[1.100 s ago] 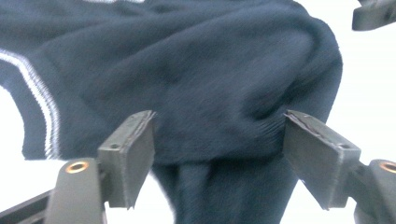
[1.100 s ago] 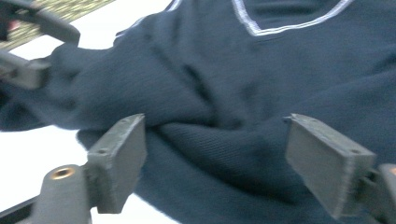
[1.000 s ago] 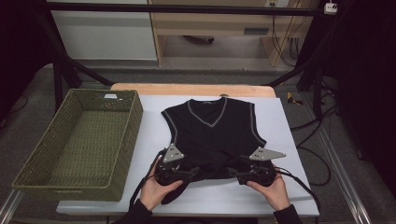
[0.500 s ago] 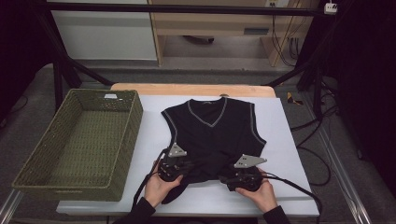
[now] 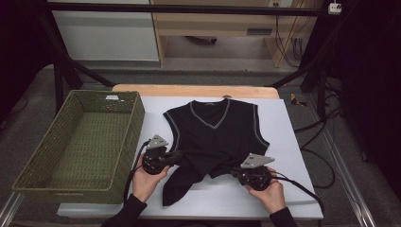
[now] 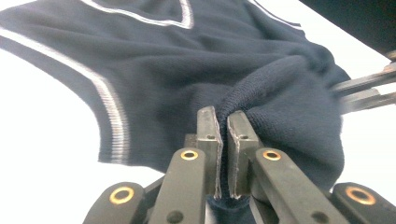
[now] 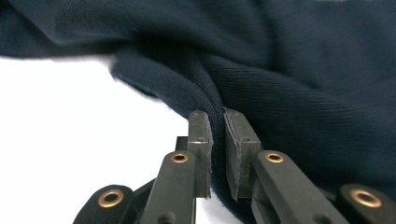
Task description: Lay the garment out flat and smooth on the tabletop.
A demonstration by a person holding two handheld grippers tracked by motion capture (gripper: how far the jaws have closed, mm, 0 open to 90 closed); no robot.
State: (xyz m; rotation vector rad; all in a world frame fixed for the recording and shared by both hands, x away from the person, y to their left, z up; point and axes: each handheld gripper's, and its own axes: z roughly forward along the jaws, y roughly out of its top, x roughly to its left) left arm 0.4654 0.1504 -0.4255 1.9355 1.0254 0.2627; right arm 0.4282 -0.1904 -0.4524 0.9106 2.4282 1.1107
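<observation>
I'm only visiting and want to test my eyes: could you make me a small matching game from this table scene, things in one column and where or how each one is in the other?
Things:
1. basket
2. vest
3. left gripper
4. wooden board

Descriptions:
A. clamped on the dark knit hem
B. at the table's far edge
C. green, woven, nothing inside
D. black, grey trim, bottom bunched up

Pairs: 1-C, 2-D, 3-A, 4-B
</observation>
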